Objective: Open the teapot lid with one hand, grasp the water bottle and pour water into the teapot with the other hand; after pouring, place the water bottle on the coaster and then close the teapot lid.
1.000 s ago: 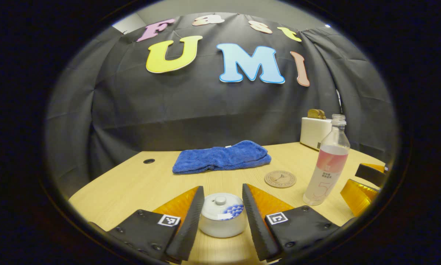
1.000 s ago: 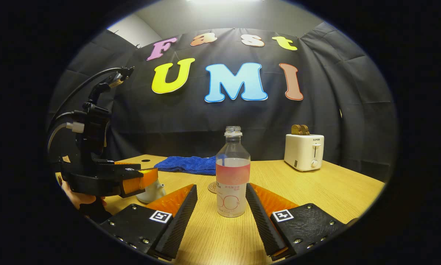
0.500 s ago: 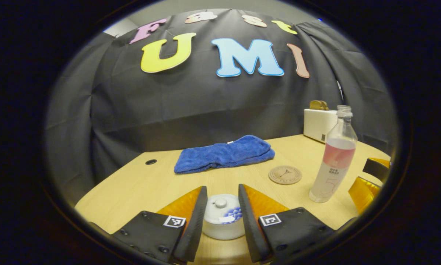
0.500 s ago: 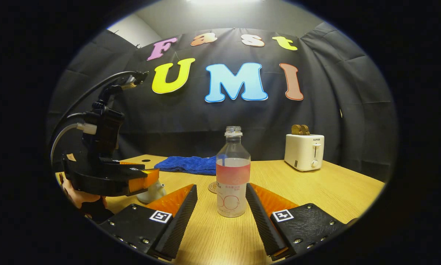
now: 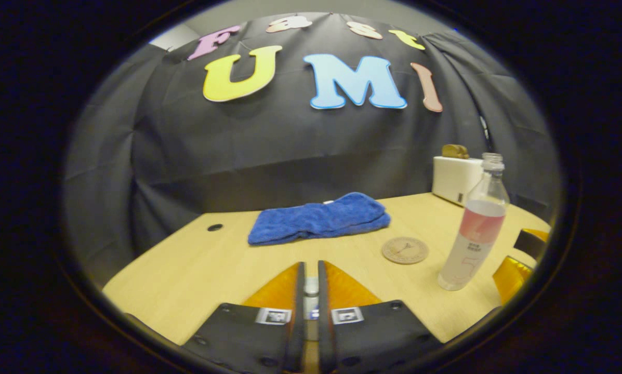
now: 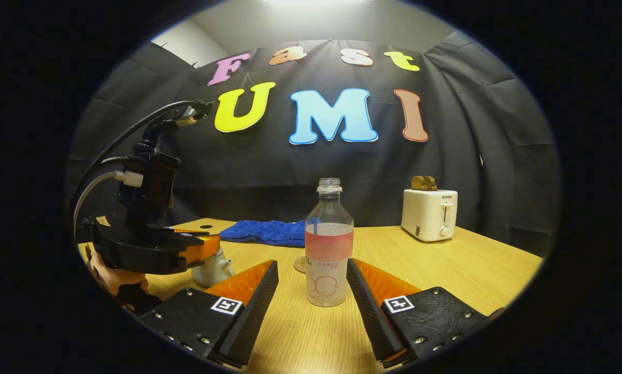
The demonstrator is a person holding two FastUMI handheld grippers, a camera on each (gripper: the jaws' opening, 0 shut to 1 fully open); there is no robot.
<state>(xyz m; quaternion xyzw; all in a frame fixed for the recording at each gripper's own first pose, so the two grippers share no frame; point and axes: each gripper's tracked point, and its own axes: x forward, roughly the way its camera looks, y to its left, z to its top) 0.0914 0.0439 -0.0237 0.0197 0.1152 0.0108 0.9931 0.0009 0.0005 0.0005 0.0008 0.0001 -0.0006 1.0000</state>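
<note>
Now teapot lid between nearly-closed jaws.

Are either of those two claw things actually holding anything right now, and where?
The left gripper has closed on the white ceramic teapot's lid, seemingly by its knob. The right gripper is open, flanking the clear plastic water bottle without touching.

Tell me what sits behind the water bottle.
Behind the water bottle, in the right gripper view, a round coaster peeks out at its left, with a blue towel farther back. Most of the coaster is hidden by the bottle.
</note>
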